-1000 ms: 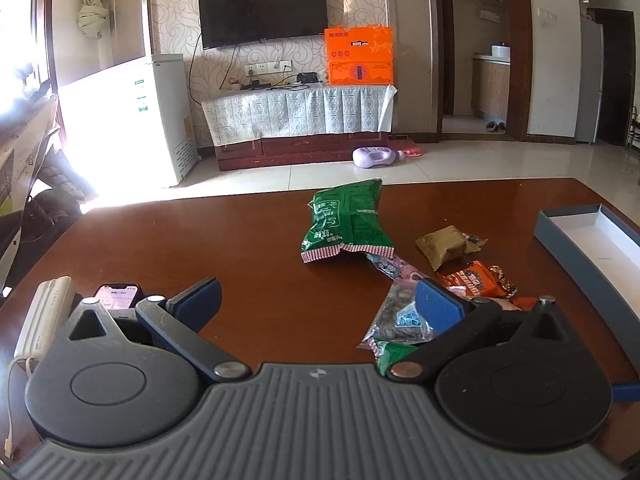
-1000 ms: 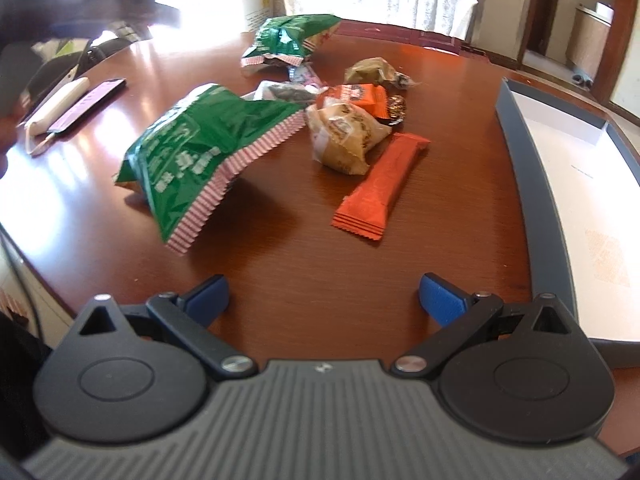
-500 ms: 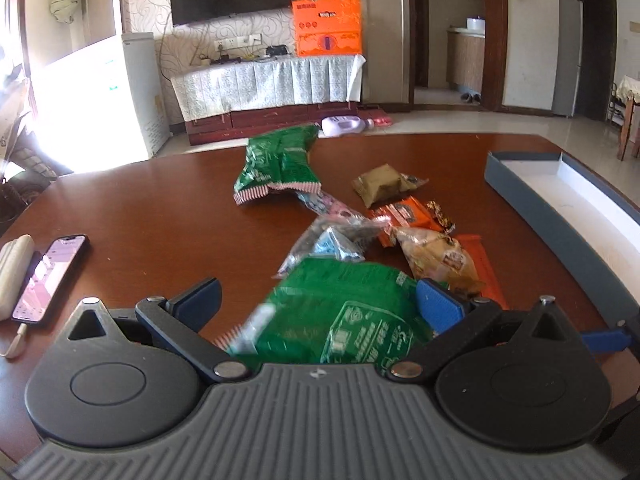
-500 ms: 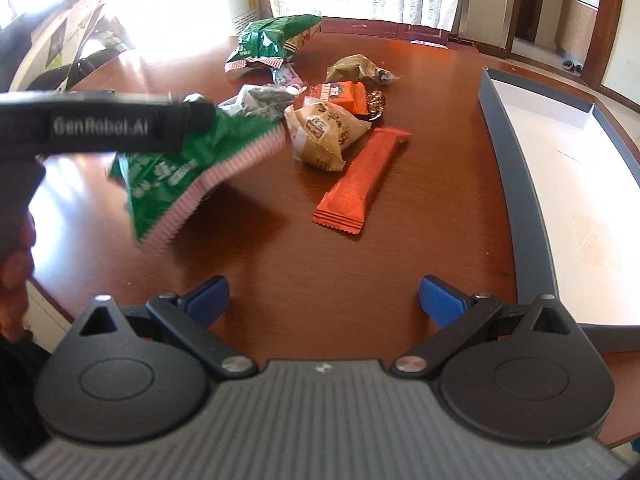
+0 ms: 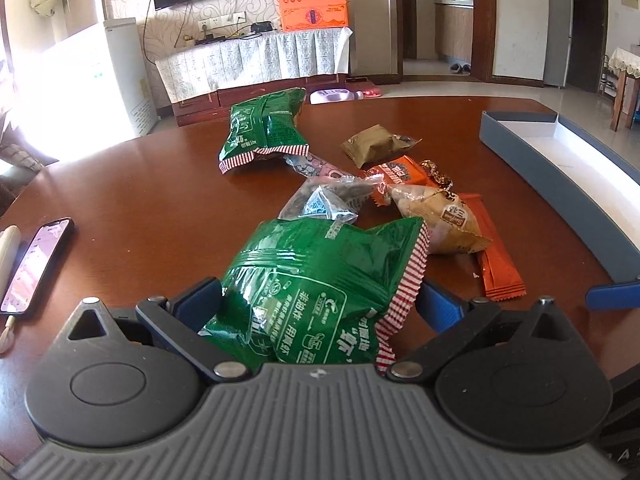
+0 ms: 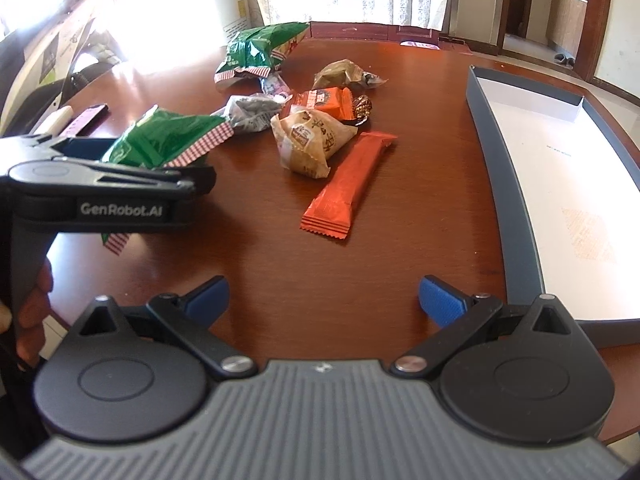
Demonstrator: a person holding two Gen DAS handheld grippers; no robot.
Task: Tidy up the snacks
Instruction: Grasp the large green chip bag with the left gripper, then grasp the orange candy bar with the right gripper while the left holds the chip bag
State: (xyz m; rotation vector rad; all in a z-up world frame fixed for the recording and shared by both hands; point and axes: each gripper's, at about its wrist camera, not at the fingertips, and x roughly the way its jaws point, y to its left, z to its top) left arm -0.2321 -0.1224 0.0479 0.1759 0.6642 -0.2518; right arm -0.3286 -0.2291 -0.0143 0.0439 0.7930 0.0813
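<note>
At nine o'clock in the left wrist view, a black smartphone point(image 5: 34, 266) lies on the brown wooden table point(image 5: 152, 208). The left gripper point(image 5: 320, 304) has its blue-tipped fingers point(image 5: 202, 300) spread wide, and a crinkled green foil snack bag with a red-checked edge point(image 5: 324, 284) sits between them; whether the pads press it cannot be told. At twelve o'clock from that bag lies a clear packet of dark seeds point(image 5: 326, 202), and farther off a second green foil bag point(image 5: 264, 130). Toward one o'clock sit a tan paper-look wrapped pastry point(image 5: 440, 220), an orange square packet point(image 5: 400, 170) and an olive-brown pouch point(image 5: 372, 144). At two o'clock a long orange bar wrapper point(image 5: 496, 264) rests flat. At three o'clock stands the shallow blue-walled box with a white floor point(image 5: 560, 184). The right gripper point(image 6: 324, 298) hovers above bare table, fingers wide and holding nothing.
</note>
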